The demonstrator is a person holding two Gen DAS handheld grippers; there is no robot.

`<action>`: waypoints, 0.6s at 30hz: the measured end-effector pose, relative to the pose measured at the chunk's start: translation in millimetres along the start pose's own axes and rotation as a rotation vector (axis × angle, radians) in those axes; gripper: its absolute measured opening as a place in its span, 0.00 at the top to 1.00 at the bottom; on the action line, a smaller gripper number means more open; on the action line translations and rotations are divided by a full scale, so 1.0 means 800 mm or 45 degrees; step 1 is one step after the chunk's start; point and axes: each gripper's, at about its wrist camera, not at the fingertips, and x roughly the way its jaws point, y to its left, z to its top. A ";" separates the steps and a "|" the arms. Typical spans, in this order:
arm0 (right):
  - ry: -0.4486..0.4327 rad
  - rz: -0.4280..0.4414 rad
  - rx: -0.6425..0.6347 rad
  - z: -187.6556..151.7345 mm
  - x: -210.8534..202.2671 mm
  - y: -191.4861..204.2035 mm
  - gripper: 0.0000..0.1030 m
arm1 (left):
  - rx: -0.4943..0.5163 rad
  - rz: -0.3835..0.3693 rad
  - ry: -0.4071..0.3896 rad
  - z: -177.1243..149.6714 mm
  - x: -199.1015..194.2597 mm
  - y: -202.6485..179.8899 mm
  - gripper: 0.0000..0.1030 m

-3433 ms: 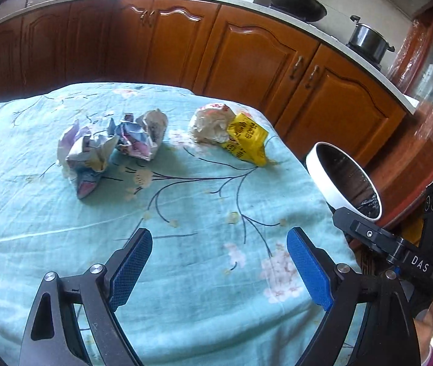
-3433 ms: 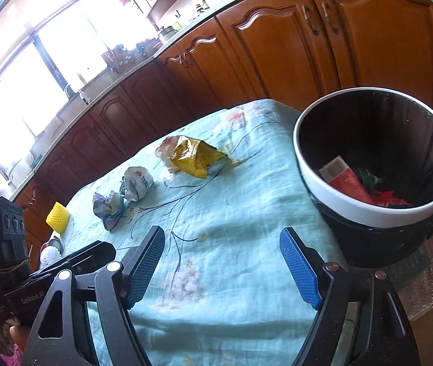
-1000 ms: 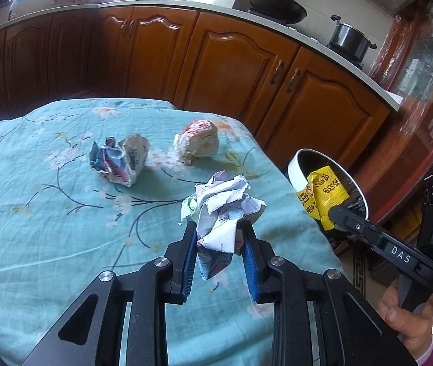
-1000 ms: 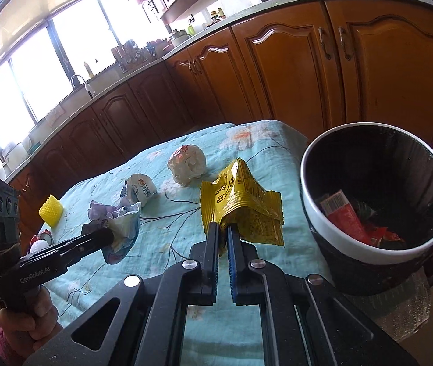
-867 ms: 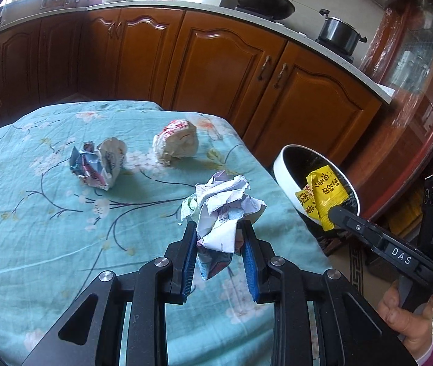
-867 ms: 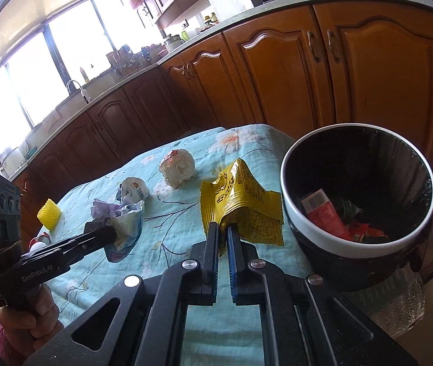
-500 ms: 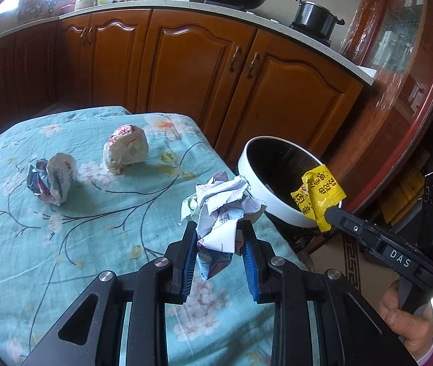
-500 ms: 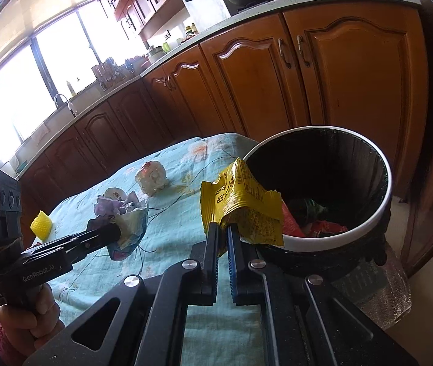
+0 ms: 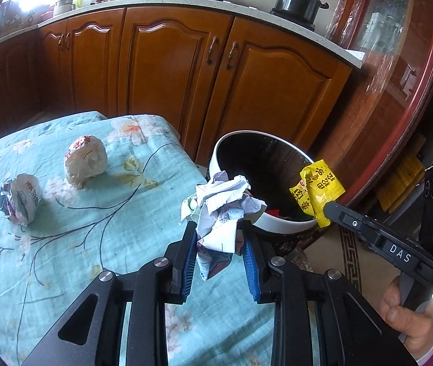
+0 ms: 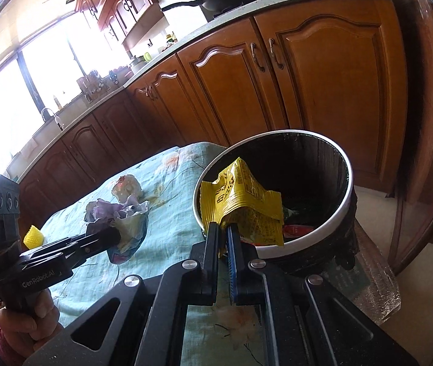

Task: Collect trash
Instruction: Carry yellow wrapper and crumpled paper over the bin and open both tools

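Note:
My left gripper (image 9: 218, 228) is shut on a crumpled white paper wad (image 9: 222, 207) and holds it above the table edge, just left of the white-rimmed black bin (image 9: 237, 143). My right gripper (image 10: 223, 227) is shut on a yellow wrapper (image 10: 240, 201) and holds it over the near rim of the bin (image 10: 346, 201); it also shows in the left wrist view (image 9: 320, 192). Red trash lies inside the bin. Two more crumpled wads (image 9: 86, 160) (image 9: 19, 198) lie on the teal floral tablecloth (image 9: 94, 231).
Wooden cabinets (image 9: 167, 70) stand close behind the table and bin. A wok and a pot (image 9: 298, 1) sit on the counter. A yellow object (image 10: 33, 235) sits beyond the table's far left edge. A glass-fronted cabinet (image 9: 399, 61) is at the right.
Both grippers have moved right toward the bin with their trash. The yellow wrapper is now over the bin's rim and the paper wad is beside the bin.

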 end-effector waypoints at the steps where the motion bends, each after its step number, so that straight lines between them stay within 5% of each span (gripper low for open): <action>1: -0.001 -0.001 0.003 0.001 0.000 -0.002 0.95 | 0.002 -0.001 0.001 0.002 0.002 -0.002 0.74; 18: -0.001 -0.028 0.040 0.026 0.014 -0.039 0.95 | 0.084 -0.012 0.018 0.044 0.055 -0.035 0.74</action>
